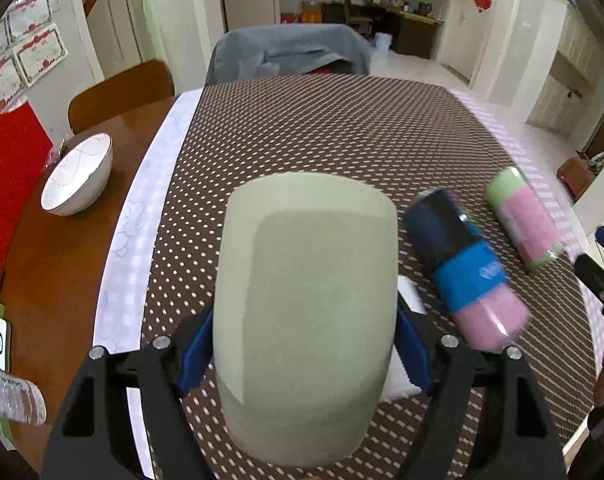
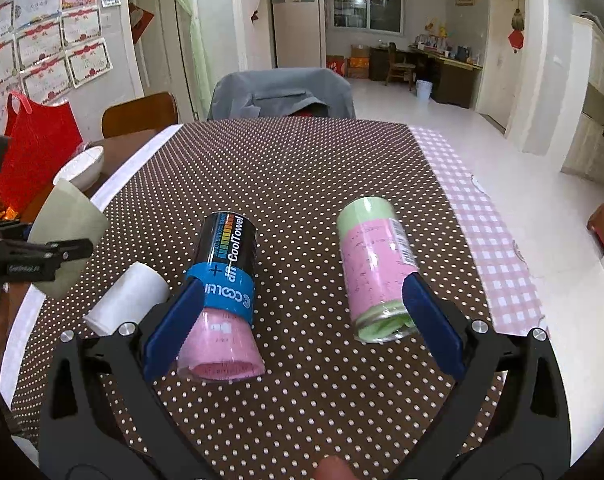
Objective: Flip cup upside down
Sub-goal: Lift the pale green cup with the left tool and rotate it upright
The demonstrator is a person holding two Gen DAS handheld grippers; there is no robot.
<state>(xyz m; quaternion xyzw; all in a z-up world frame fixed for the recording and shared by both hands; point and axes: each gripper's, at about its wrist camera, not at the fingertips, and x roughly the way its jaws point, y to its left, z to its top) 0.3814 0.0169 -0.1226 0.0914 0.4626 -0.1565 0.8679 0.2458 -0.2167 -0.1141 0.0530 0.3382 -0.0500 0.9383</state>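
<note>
My left gripper [image 1: 304, 354] is shut on a pale green cup [image 1: 306, 312] and holds it above the dotted brown tablecloth [image 1: 322, 128]. The cup fills the middle of the left wrist view, with a blue pad on each side of it. In the right wrist view the same cup [image 2: 68, 236] shows at the far left, held off the table and tilted, in the left gripper [image 2: 42, 256]. My right gripper [image 2: 302, 320] is open and empty, low over the cloth between two lying bottles.
A black-blue-pink CoolTowel bottle [image 2: 226, 296] and a green-pink bottle [image 2: 374, 268] lie on the cloth. A white paper cup [image 2: 130, 300] lies on its side to their left. A white bowl [image 1: 78, 174] sits on the bare wood at left. Chairs stand at the far edge.
</note>
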